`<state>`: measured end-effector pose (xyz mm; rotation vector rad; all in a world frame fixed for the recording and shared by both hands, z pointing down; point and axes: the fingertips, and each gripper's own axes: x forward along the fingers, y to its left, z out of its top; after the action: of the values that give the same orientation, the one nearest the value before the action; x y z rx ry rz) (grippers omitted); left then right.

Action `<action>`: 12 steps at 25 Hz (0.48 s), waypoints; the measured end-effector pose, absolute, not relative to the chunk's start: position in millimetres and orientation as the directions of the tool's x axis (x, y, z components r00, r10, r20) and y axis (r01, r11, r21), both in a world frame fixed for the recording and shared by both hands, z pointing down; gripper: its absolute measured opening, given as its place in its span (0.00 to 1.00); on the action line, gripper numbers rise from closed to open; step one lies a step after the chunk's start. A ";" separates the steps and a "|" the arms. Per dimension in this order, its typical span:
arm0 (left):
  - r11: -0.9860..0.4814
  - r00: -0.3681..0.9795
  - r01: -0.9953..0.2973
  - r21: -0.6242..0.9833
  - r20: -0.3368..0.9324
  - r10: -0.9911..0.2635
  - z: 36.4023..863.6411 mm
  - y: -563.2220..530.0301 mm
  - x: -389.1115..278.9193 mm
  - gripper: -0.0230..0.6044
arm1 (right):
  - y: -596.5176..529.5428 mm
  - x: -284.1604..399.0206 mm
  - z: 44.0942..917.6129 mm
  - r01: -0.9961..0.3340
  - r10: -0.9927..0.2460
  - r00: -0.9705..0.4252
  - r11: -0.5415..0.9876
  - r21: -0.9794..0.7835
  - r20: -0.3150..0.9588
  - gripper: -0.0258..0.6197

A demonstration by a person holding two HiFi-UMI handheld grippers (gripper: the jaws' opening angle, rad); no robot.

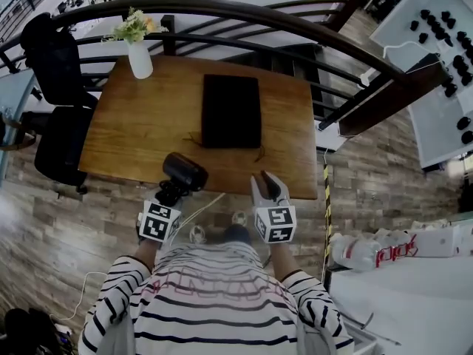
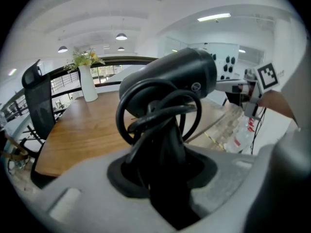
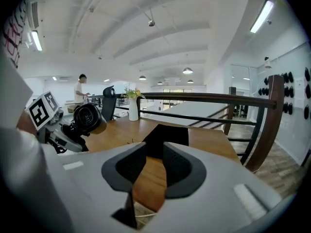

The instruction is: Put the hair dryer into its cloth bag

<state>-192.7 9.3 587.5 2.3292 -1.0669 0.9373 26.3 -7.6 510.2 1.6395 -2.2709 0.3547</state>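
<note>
A black hair dryer with its cord wound round the handle is held over the table's near edge, left of centre. My left gripper is shut on its handle; in the left gripper view the dryer rises out of the jaws and fills the middle. The black cloth bag lies flat on the wooden table, beyond both grippers. My right gripper hovers at the near edge, open, with nothing between its fingers. In the right gripper view the bag shows past the gripper, the dryer at left.
A white vase of flowers stands at the table's far left corner. A black office chair sits left of the table. A curved dark railing runs behind it. Plastic bottles lie on a white surface at right.
</note>
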 end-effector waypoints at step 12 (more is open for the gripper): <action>-0.521 0.397 -0.850 0.081 0.748 -0.532 594.9 -35.9 -173.2 0.28 | -98.6 52.3 553.5 -0.838 -0.758 -0.387 0.526 0.143 0.525 0.20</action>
<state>-173.2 -35.9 594.9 2.2050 -1.1821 0.9362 52.3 -98.6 553.5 1.2938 -2.2307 0.1960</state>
